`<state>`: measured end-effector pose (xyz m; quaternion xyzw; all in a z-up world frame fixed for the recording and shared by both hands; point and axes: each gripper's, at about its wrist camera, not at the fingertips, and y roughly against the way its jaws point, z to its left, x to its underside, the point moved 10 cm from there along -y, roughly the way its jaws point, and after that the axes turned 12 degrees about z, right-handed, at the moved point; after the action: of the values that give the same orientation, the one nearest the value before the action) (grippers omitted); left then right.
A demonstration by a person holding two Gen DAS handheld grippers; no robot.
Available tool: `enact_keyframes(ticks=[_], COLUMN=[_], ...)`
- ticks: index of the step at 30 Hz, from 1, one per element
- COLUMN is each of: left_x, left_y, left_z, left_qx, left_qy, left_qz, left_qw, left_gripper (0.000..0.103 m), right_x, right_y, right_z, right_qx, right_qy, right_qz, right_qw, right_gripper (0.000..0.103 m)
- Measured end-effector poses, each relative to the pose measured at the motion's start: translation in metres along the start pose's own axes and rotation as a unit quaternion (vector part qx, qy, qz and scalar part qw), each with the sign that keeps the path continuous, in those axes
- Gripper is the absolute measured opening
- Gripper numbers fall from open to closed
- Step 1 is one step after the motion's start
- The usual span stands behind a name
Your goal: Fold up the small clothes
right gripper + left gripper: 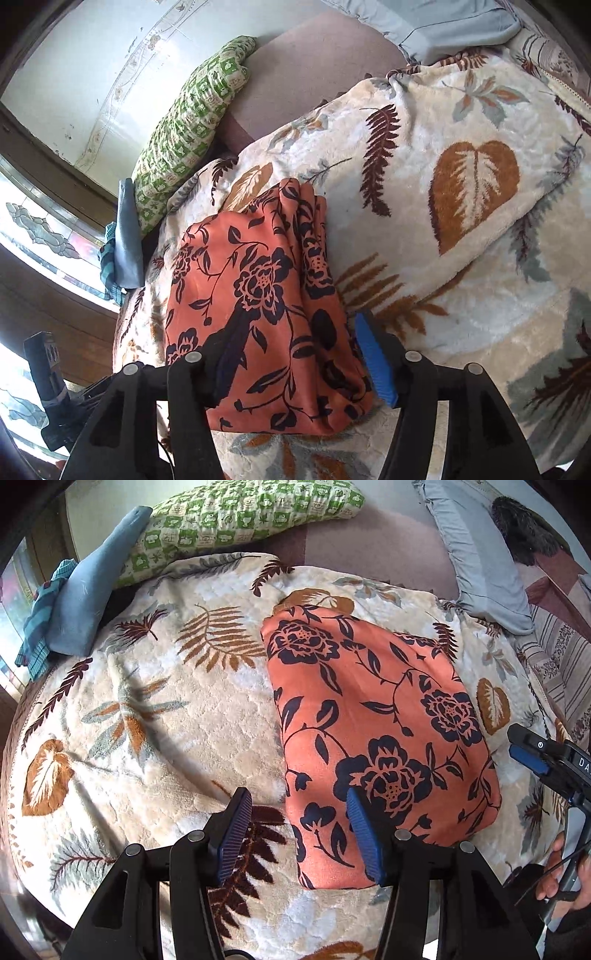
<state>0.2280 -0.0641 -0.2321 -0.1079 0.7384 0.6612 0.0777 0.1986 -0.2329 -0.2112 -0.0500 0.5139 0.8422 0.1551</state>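
An orange cloth with dark flowers (373, 716) lies folded on a cream blanket with a leaf pattern (177, 716). My left gripper (297, 812) hangs open above the cloth's near left edge, its right finger over the cloth and its left finger over the blanket. In the right wrist view the folded cloth (258, 280) shows stacked layers along its right side. My right gripper (299, 343) is open astride the cloth's near end, and its pads do not press on it. The right gripper (535, 753) also shows at the right edge of the left wrist view, held in a hand (557, 871).
A folded blue cloth (92, 602) and a teal plaid cloth (40, 616) lie at the blanket's far left. Behind them sits a green checked pillow (236, 513). A grey pillow (480, 561) is at the far right. A window (33, 229) lies to the left.
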Motion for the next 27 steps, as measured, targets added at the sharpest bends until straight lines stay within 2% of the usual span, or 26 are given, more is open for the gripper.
enact_keyframes(ticks=[2,5,8,13,16,17,18,19,21,22,26,27], left_x=[-0.011,-0.035,-0.060,-0.101,-0.115,-0.119,-0.122,-0.125,-0.129,-0.130,-0.124,-0.121], left_y=[0.000,-0.003,-0.012,-0.046,-0.075,-0.082,-0.087,-0.092,-0.099,-0.099,-0.087,-0.085], left_z=[0.012,0.033,0.045,0.037,0.025,0.021,0.018,0.018,0.017,0.019,0.026,0.028], left_qx=[0.010,0.016,0.010,0.027,0.042,0.050,0.050,0.048,0.047,0.047,0.057,0.066], left_qy=[0.019,0.046,0.060,0.073,0.080,0.080,0.079,0.081,0.081,0.079,0.071,0.068], left_qz=[-0.002,-0.006,0.002,0.034,0.062,0.064,0.064,0.065,0.071,0.073,0.062,0.060], left_qw=[0.9998,0.9988,0.9981,0.9964,0.9940,0.9936,0.9935,0.9935,0.9931,0.9931,0.9939,0.9937], left_gripper=[0.054,0.054,0.054,0.054,0.053,0.053,0.053,0.053,0.055,0.055,0.053,0.053], right_x=[-0.007,-0.022,-0.037,-0.063,-0.077,-0.080,-0.080,-0.081,-0.081,-0.080,-0.075,-0.072], right_y=[0.000,-0.004,-0.021,-0.048,-0.067,-0.075,-0.082,-0.088,-0.094,-0.096,-0.082,-0.077], right_z=[-0.001,-0.005,-0.005,0.006,0.008,0.009,0.011,0.014,0.008,0.004,0.001,0.002], right_qx=[0.007,0.014,0.018,0.012,0.029,0.032,0.037,0.043,0.067,0.066,0.035,0.011], right_qy=[0.004,-0.003,0.001,0.005,0.004,0.007,0.014,0.030,0.040,0.034,0.026,0.019], right_qz=[-0.006,-0.012,0.006,0.010,0.018,0.025,0.037,0.046,0.053,0.058,0.049,0.051], right_qw=[1.000,1.000,1.000,1.000,0.999,0.999,0.999,0.998,0.996,0.996,0.998,0.998], right_gripper=[0.065,0.071,0.071,0.070,0.069,0.067,0.050,0.017,0.019,0.019,0.021,0.027])
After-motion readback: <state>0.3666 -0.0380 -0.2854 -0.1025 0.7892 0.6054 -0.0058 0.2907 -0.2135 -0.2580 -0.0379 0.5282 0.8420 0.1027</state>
